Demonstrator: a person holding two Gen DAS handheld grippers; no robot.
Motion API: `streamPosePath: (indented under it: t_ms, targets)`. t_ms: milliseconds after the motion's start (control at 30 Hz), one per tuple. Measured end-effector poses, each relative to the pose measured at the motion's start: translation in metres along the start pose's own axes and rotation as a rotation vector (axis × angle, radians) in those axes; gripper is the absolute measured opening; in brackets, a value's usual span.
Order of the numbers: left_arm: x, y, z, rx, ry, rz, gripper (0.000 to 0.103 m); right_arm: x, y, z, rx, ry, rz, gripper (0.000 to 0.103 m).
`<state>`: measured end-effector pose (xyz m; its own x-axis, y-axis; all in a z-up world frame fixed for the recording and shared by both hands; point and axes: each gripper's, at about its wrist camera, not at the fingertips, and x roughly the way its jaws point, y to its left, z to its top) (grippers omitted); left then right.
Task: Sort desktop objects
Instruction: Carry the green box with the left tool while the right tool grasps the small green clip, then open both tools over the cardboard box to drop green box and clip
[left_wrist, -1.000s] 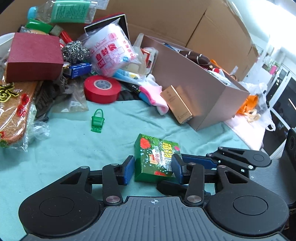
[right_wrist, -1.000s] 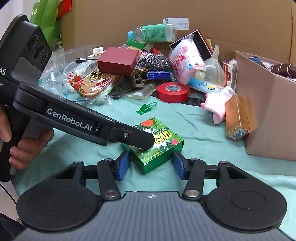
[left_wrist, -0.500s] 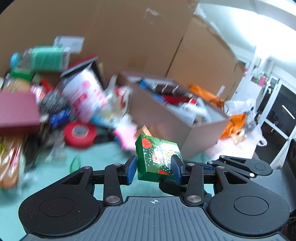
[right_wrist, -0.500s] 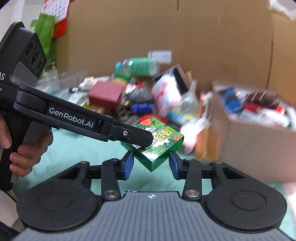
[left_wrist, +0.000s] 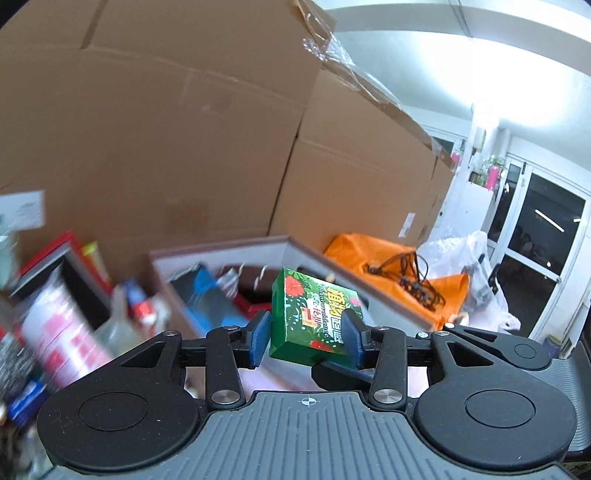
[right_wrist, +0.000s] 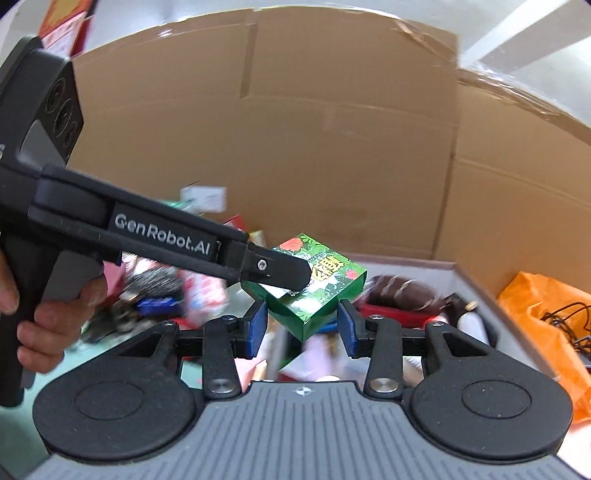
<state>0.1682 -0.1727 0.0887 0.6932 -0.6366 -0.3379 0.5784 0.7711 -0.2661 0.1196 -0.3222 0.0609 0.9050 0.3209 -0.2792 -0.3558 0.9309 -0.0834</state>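
A green box with red flowers (left_wrist: 314, 317) is held in the air between the blue pads of my left gripper (left_wrist: 306, 334), over the open brown storage box (left_wrist: 221, 251). In the right wrist view the same green box (right_wrist: 317, 291) sits between the pads of my right gripper (right_wrist: 302, 325), which touch its lower corners. The left gripper's finger (right_wrist: 273, 271) lies across its top. The storage box (right_wrist: 472, 280) holds several items.
Large cardboard boxes (left_wrist: 166, 129) stand behind. A blurred pile of desktop items (left_wrist: 55, 314) lies to the left. An orange bag (left_wrist: 388, 266) with cables and white plastic bags (left_wrist: 476, 266) lie right of the storage box.
Both grippers have lifted the green box off the teal cloth and carried it up and to the right, over the storage box. The view is blurred by motion.
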Motion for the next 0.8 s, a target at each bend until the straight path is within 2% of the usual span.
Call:
streamPosePath:
  t_ms: [267, 467, 600, 667, 700, 733, 800]
  targets:
    - [0.084, -0.001, 0.037, -0.023, 0.039, -0.017, 0.052, 0.046, -0.065, 0.021, 0.043, 0.056, -0.051, 0.046]
    - [0.141, 0.008, 0.045, -0.049, 0.100, 0.000, 0.050, 0.086, -0.103, 0.023, 0.093, 0.144, -0.081, 0.044]
    - [0.166, 0.016, 0.051, -0.086, 0.113, 0.028, 0.054, 0.110, -0.119, 0.021, 0.119, 0.187, -0.144, 0.044]
    - [0.170, 0.021, 0.051, -0.092, 0.098, 0.052, 0.065, 0.116, -0.125, 0.020, 0.135, 0.189, -0.163, 0.045]
    - [0.170, 0.024, 0.050, -0.102, 0.088, 0.069, 0.081, 0.116, -0.127, 0.019, 0.142, 0.186, -0.163, 0.047]
    - [0.168, 0.027, 0.049, -0.116, 0.071, 0.082, 0.088, 0.115, -0.129, 0.017, 0.143, 0.182, -0.161, 0.050]
    - [0.166, 0.032, 0.046, -0.138, 0.058, 0.078, 0.090, 0.113, -0.129, 0.013, 0.139, 0.177, -0.160, 0.052]
